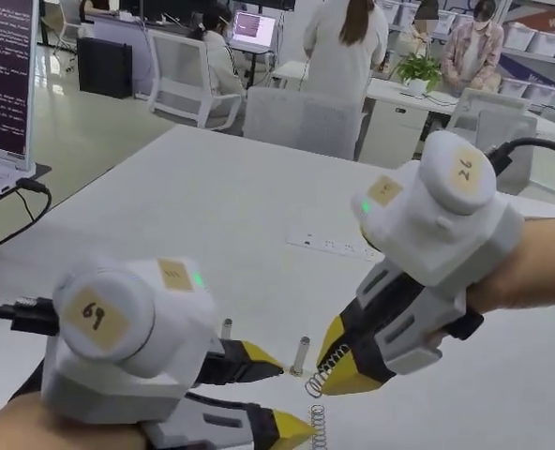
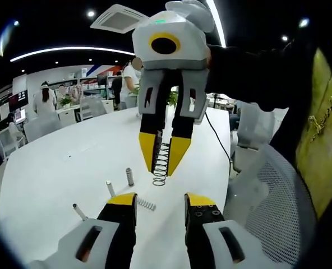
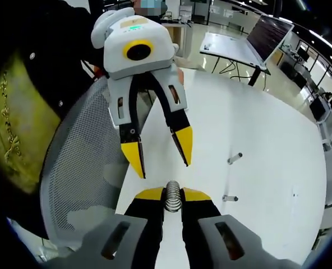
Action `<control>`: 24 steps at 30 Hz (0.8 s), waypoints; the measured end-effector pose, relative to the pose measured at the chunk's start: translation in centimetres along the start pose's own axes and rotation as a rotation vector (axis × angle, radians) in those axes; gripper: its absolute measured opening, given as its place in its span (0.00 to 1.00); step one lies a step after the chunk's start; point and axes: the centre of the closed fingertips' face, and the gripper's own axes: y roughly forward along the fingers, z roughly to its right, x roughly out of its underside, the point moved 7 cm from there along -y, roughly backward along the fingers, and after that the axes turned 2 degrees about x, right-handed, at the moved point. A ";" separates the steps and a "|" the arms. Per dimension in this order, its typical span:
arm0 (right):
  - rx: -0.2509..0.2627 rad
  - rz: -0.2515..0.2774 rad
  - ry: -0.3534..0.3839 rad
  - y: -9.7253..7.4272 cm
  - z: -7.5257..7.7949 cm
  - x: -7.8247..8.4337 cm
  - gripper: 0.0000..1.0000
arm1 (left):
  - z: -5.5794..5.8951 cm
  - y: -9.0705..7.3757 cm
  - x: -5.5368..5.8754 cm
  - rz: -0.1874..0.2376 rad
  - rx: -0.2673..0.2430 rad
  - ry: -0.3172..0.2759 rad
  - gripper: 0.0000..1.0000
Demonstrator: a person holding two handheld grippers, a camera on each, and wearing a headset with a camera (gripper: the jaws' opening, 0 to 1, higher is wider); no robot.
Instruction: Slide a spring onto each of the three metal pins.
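My right gripper [image 1: 337, 366] is shut on a steel spring [image 1: 324, 372], held tilted just above the white table. The same spring [image 3: 173, 196] sits pinched between its yellow tips, and the left gripper view shows that spring [image 2: 161, 162] hanging upright. My left gripper [image 1: 279, 394] stands open, facing the right one from the bottom left. A second spring [image 1: 318, 427] lies loose on the table between the open left jaws, also seen as a spring [image 2: 146, 204] near the left tip. Three bare metal pins stand close by: one pin [image 1: 301, 354] beside the held spring, another pin [image 1: 226, 328] left of it, a third pin [image 2: 79, 212].
A white power strip [image 1: 334, 246] lies farther back on the table [image 1: 212, 206]. A laptop [image 1: 1, 84] stands at the far left edge. Chairs [image 1: 301, 122] and several people are behind the table. A grey mesh chair [image 2: 278, 213] is on my side.
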 end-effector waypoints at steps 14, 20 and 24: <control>0.032 -0.025 0.021 -0.4 2.9 0.2 0.08 | -2.7 -3.5 1.4 -0.002 -0.107 -0.043 0.37; 0.045 -0.033 0.031 -0.4 4.3 0.3 0.08 | -3.3 -4.5 1.7 0.005 -0.151 -0.053 0.47; 0.052 -0.047 0.031 -0.4 4.7 0.4 0.08 | -3.4 -5.0 1.8 0.012 -0.167 -0.062 0.53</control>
